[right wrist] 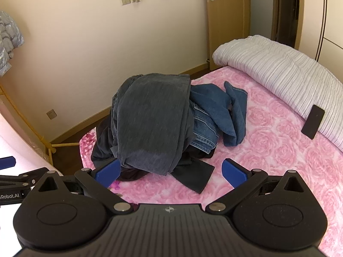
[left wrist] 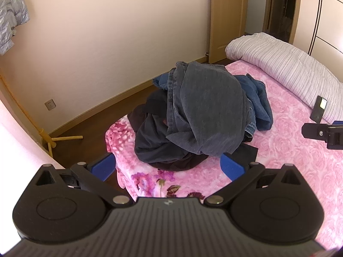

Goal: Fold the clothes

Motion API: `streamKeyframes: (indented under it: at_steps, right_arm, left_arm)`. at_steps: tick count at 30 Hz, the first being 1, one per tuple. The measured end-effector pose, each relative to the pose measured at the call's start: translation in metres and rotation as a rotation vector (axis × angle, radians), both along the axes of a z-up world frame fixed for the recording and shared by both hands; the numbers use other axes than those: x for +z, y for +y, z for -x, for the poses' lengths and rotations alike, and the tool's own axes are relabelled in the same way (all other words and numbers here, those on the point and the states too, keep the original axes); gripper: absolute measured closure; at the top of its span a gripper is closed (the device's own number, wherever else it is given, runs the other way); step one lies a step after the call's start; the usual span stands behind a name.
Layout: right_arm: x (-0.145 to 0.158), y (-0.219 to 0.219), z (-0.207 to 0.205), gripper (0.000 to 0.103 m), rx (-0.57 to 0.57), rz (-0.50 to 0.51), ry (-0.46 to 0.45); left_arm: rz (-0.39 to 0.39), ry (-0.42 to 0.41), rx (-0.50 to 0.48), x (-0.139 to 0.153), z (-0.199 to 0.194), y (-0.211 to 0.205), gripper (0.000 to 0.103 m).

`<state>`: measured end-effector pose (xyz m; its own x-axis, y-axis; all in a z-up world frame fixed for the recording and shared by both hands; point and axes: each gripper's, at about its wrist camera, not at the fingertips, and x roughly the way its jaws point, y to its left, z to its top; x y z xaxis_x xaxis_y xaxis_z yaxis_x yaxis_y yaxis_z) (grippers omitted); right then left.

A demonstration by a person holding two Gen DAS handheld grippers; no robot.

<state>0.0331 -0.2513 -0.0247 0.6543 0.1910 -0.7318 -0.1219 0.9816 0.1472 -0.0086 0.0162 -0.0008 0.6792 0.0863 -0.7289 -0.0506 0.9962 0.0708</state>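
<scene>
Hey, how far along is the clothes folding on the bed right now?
Nothing looks folded yet. The clothes pile sits heaped on the pink blanket, grey garment on top, blue jeans crumpled beside it. In hand: nothing; the left gripper and right gripper are both open and empty. Every garment remains to fold.

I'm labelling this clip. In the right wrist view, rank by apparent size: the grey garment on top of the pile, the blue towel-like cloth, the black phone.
1. Grey garment, largest.
2. Blue cloth, clearly smaller.
3. Black phone, smallest.
All lie on the bed at a similar distance, so nearness hardly skews this.
</scene>
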Motion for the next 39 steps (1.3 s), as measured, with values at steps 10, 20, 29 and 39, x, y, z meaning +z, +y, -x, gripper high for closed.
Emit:
streamKeyframes:
  at_steps: [10, 20, 29, 39]
  right_arm:
    - [-0.008, -0.007, 0.001, 0.000, 0.011, 0.013, 0.001]
    - [-0.025, -0.014, -0.010, 0.000, 0.007, 0.029, -0.012]
    - [-0.051, 0.012, -0.070, 0.011, -0.022, 0.051, 0.004]
    - [-0.078, 0.095, -0.177, 0.020, 0.057, 0.167, 0.010]
  left_arm:
    - [0.016, 0.002, -0.015, -0.006, 0.003, 0.000, 0.001]
    - [-0.172, -0.044, -0.222, -0.030, -0.033, -0.006, 0.001]
    - [-0.179, -0.051, -0.424, -0.070, -0.147, 0.025, 0.001]
    - [0.106, 0.030, -0.502, -0.103, -0.303, 0.077, 0.004]
